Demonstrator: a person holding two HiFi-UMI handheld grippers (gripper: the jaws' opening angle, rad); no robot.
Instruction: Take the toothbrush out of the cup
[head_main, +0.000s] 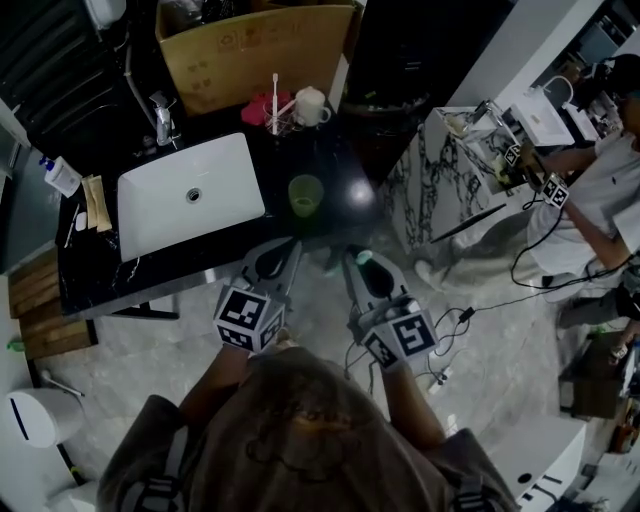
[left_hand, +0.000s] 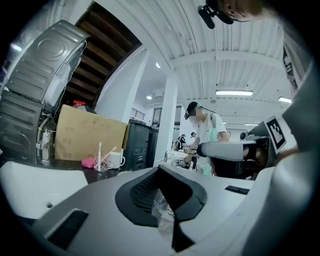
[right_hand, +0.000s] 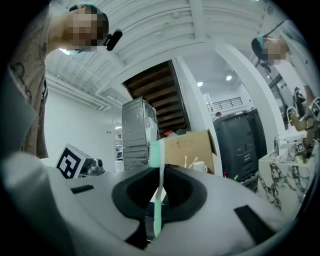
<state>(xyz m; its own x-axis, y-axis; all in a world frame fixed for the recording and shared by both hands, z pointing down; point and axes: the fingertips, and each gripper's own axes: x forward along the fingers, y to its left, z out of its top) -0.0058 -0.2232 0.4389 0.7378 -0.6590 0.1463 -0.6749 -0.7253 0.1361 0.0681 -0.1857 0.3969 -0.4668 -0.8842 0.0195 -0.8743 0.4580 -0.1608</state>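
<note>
A mint-green toothbrush (right_hand: 157, 217) stands upright between the jaws of my right gripper (right_hand: 160, 197), which is shut on its handle; its head rises above the jaws. In the head view the right gripper (head_main: 360, 264) hangs over the floor just off the black counter's front edge, with the toothbrush (head_main: 365, 257) at its tip. The green cup (head_main: 305, 194) stands on the counter right of the white sink (head_main: 232, 150), a little beyond both grippers. My left gripper (head_main: 277, 262) (left_hand: 165, 200) is beside the right one, jaws together, with a bit of clear crinkled film at the seam.
At the counter's back stand a glass holder with toothbrushes (head_main: 277, 118), a white mug (head_main: 312, 105), a faucet (head_main: 163, 120) and a cardboard box (head_main: 255, 45). To the right are a marble table (head_main: 425, 190) and another person (head_main: 600, 190). Cables (head_main: 480, 300) lie on the floor.
</note>
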